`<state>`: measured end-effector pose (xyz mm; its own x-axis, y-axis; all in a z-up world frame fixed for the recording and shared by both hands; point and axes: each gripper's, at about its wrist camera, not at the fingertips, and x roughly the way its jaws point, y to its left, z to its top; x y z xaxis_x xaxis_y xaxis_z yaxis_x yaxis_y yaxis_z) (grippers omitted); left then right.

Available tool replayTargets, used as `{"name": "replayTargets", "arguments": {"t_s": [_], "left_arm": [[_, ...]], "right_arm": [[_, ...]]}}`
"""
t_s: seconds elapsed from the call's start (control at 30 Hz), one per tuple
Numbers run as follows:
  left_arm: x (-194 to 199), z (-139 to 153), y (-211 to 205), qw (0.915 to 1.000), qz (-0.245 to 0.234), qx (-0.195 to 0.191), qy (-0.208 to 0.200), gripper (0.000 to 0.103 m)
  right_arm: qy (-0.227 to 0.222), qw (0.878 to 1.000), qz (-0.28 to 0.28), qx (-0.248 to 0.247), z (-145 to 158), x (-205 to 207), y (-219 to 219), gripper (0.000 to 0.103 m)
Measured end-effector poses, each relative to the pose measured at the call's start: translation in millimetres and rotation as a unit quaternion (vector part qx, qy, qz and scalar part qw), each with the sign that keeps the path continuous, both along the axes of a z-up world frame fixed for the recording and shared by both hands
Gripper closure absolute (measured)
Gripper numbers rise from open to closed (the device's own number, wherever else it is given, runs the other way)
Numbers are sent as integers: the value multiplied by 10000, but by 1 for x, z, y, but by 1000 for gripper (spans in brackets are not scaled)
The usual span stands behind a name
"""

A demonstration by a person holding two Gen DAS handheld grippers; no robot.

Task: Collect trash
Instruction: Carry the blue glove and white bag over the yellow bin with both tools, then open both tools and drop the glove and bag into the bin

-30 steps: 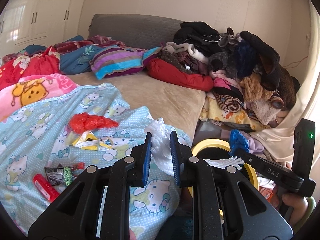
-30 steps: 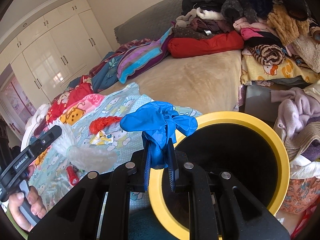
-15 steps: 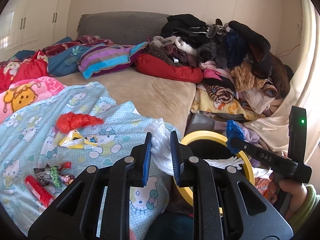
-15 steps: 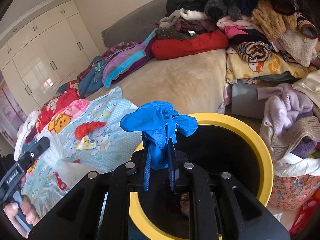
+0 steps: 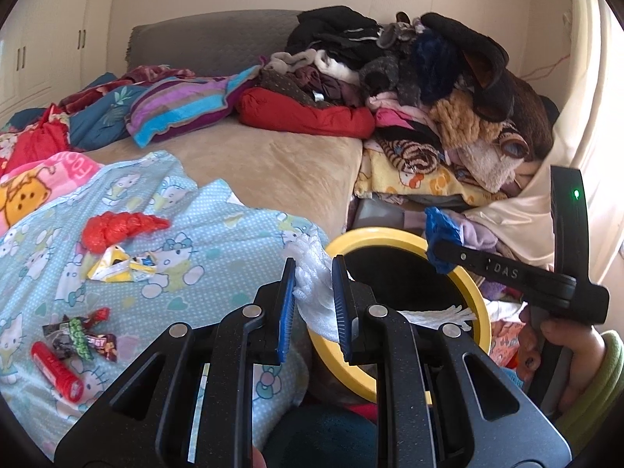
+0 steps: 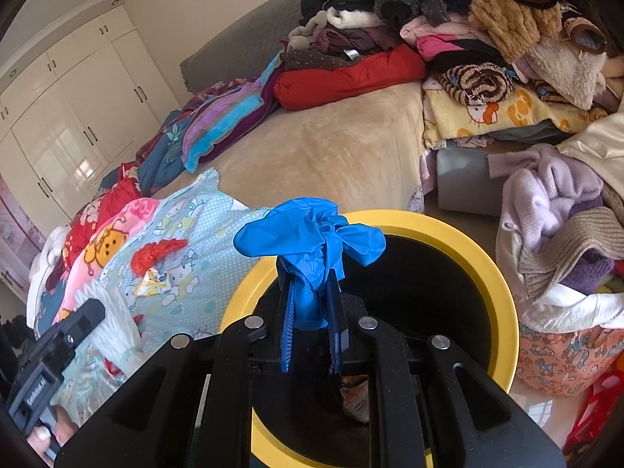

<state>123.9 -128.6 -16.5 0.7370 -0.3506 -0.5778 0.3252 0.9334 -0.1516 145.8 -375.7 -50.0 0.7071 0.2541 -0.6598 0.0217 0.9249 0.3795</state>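
My left gripper [image 5: 312, 273] is shut on a white foam net sleeve [image 5: 312, 277], just left of the yellow-rimmed black bin [image 5: 479, 296]. My right gripper [image 6: 310, 284] is shut on a crumpled blue glove [image 6: 308, 234] and holds it over the bin's opening [image 6: 503, 284]; it also shows in the left wrist view [image 5: 442, 230]. On the Hello Kitty blanket [image 5: 218, 241] lie a red plastic bag [image 5: 117, 226], a yellow wrapper [image 5: 117, 267], dark candy wrappers [image 5: 80, 335] and a red tube [image 5: 54, 366].
A pile of clothes [image 5: 429, 78] covers the bed's far right. More clothes and a patterned basket [image 6: 565, 355] sit right of the bin. Folded blankets [image 5: 175, 105] lie at the back left. Some trash lies inside the bin [image 6: 355, 397].
Both grippers have moved closer to the bin. The blue glove now hangs over its opening, and the foam sleeve is nearer the rim. Both stay shut.
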Motion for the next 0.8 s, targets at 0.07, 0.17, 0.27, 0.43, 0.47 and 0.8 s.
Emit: {"name": "replayTargets", "arguments": {"t_s": [0.07,0.17,0.27,0.43,0.47,0.8], "left_arm": [[-1,-5,-6,10000,-67,38,37,90],[-1,-10,-14,9998,-171,84,99,90],[0,-17,-23,9993,-297,146,164,90],[0,-28,-40,9980,-518,265,257,90],[0,-31,-44,9976,-572,295,273,90],[6,-50,-43,9972,-480,211,536,37]], "right_arm": [[37,10000,-23,15,-2,1,-2,88],[86,9999,-64,36,-6,2,-7,88],[145,9998,-119,64,-10,3,-13,88],[262,9994,-191,122,-17,4,-21,86],[287,9993,-207,137,-18,5,-23,86],[600,9970,-372,323,-32,7,-36,58]]}}
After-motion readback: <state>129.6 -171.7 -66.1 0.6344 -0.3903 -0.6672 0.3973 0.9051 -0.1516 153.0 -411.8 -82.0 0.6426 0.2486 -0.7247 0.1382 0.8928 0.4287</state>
